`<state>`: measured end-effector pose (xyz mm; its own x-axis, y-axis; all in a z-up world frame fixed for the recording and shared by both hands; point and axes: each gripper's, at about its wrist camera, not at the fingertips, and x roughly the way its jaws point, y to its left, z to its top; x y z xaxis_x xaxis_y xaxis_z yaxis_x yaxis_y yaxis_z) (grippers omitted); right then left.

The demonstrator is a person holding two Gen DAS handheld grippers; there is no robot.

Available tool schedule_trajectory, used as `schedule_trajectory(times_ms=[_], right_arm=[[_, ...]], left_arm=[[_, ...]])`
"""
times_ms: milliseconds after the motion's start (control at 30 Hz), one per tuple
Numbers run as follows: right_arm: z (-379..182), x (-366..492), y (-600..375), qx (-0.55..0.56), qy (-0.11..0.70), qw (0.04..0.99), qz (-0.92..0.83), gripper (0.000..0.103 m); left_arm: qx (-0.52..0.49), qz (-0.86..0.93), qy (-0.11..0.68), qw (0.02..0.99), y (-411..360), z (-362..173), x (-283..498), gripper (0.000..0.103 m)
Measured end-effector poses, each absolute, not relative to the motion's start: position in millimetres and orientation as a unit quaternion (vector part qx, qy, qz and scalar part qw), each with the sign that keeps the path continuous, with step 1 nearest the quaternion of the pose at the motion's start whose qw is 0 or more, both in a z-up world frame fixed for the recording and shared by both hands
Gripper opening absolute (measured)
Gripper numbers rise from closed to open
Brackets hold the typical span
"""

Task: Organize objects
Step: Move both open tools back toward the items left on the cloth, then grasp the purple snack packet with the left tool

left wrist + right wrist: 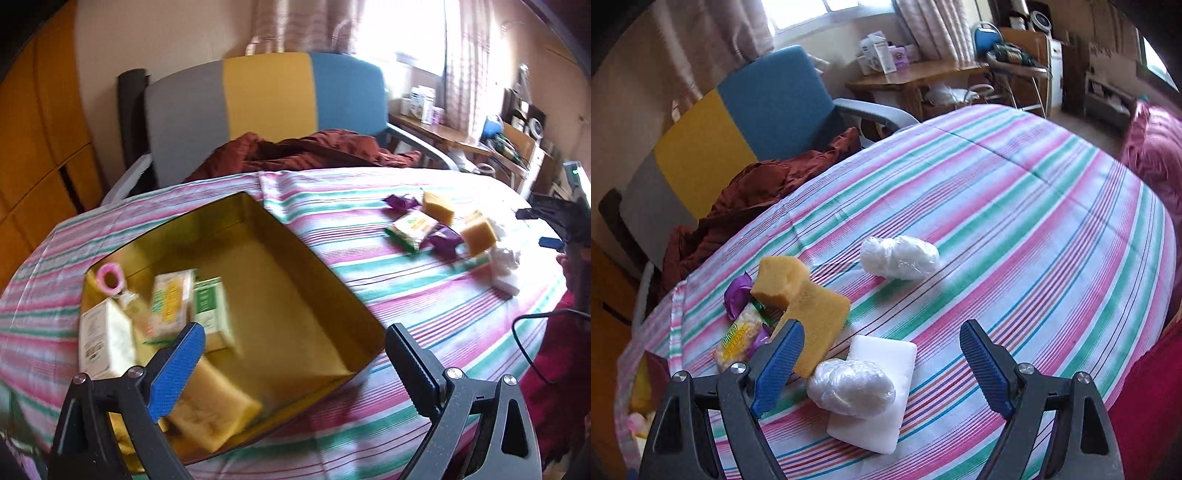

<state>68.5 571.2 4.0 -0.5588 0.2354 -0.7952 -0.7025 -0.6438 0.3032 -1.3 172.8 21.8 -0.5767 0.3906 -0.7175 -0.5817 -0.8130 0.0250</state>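
A gold tin box lies open on the striped table. It holds small packets, a white box, a pink ring and a yellow sponge. My left gripper is open and empty above the tin's near edge. My right gripper is open and empty, just above a plastic-wrapped white bundle lying on a white block. A yellow sponge stands by its left finger. A second wrapped bundle lies farther out. A snack packet and purple wrappers lie at the left.
The striped cloth covers the whole table. A grey, yellow and blue chair with a brown cloth stands behind it. A wooden desk with clutter stands by the window. A pink cushion lies at the right.
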Motion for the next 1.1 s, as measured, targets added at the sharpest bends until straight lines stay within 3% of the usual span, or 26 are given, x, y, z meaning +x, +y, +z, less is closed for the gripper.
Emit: schedule_trajectory(times_ms=[600, 700, 767, 833, 1100], right_arm=[[-15, 53, 567, -0.420, 0.328, 0.236, 0.813, 0.088], [-16, 55, 571, -0.418, 0.338, 0.233, 0.810, 0.088], [-16, 55, 571, -0.417, 0.341, 0.231, 0.811, 0.088], [-15, 56, 573, -0.412, 0.344, 0.230, 0.812, 0.088], [-15, 62, 579, -0.395, 0.373, 0.217, 0.811, 0.088]], left_arm=[[-0.401, 0.837, 0.158, 0.338, 270, 10, -16, 0.097], [-0.405, 0.828, 0.164, 0.352, 290, 8, -20, 0.087], [-0.404, 0.821, 0.173, 0.364, 305, 8, -22, 0.075], [-0.400, 0.812, 0.187, 0.383, 326, 7, -22, 0.071], [-0.369, 0.788, 0.251, 0.424, 404, -6, -35, 0.070]])
